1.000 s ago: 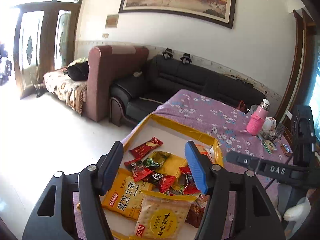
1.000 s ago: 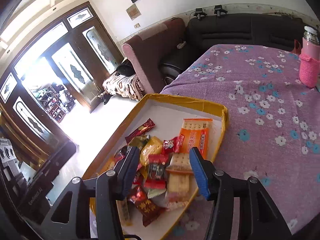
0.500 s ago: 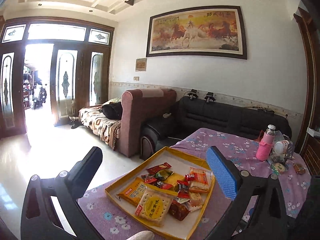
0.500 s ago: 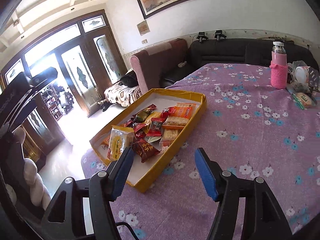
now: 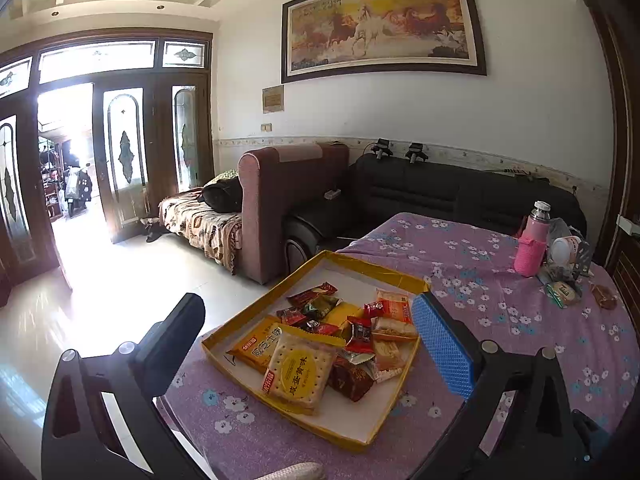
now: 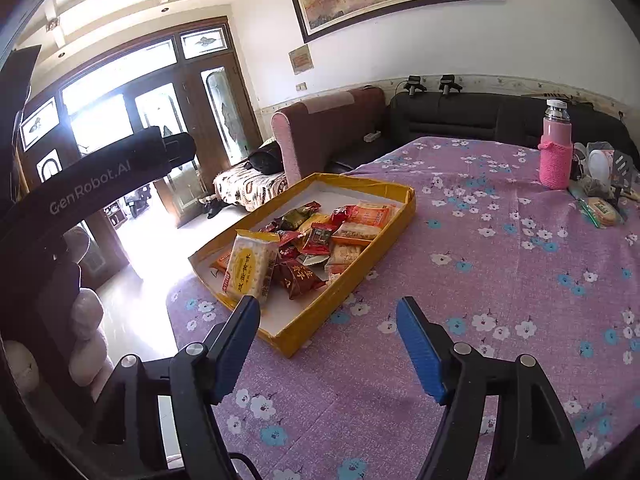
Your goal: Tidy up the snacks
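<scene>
Two hand-held grippers, both empty, hover over a table that holds a tray of snacks.

Nearest to us, the left gripper (image 5: 308, 340) has its jaws spread wide with nothing between them, and the right gripper (image 6: 328, 344) has its jaws apart and opening, also empty, above the purple flowered tablecloth (image 6: 500, 280). Just beyond them we see a shallow yellow tray (image 6: 340, 296) near the table's left edge, with a heap of wrapped snacks (image 6: 316, 240) inside; a large cracker packet (image 5: 298, 372) lies on top at the near end. Farther back on the right a pink bottle (image 6: 555, 152) stands upright. Behind the table we see a black sofa (image 5: 440, 192) and a framed horse painting (image 5: 380, 24).
</scene>
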`<state>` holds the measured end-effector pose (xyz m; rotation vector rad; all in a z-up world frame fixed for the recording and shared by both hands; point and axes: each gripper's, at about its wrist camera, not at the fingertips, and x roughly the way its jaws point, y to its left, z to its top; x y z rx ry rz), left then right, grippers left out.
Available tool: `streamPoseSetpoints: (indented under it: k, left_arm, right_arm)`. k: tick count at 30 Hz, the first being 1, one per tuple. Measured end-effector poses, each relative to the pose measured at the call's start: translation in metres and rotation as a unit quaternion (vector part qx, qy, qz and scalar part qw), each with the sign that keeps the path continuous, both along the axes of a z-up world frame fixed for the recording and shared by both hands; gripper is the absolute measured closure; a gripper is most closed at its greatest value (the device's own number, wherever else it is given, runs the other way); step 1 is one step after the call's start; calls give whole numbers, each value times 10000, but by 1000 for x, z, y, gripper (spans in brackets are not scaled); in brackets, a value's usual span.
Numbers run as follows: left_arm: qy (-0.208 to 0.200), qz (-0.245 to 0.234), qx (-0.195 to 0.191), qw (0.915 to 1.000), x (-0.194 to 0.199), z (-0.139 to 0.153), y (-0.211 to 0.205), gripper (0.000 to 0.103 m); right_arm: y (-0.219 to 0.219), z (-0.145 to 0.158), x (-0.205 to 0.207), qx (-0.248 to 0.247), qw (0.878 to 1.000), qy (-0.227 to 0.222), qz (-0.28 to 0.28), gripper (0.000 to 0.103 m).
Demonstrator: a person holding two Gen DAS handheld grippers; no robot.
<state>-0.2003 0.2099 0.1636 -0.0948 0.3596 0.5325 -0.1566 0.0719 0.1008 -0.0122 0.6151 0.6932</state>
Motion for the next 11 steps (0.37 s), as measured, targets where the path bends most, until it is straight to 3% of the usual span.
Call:
streamPoseSetpoints:
  k: [11]
  left_arm:
    - [219, -142, -70, 9996, 8, -8, -1, 0]
  right_arm:
    - [11, -12, -3, -243, 9996, -24, 130, 27]
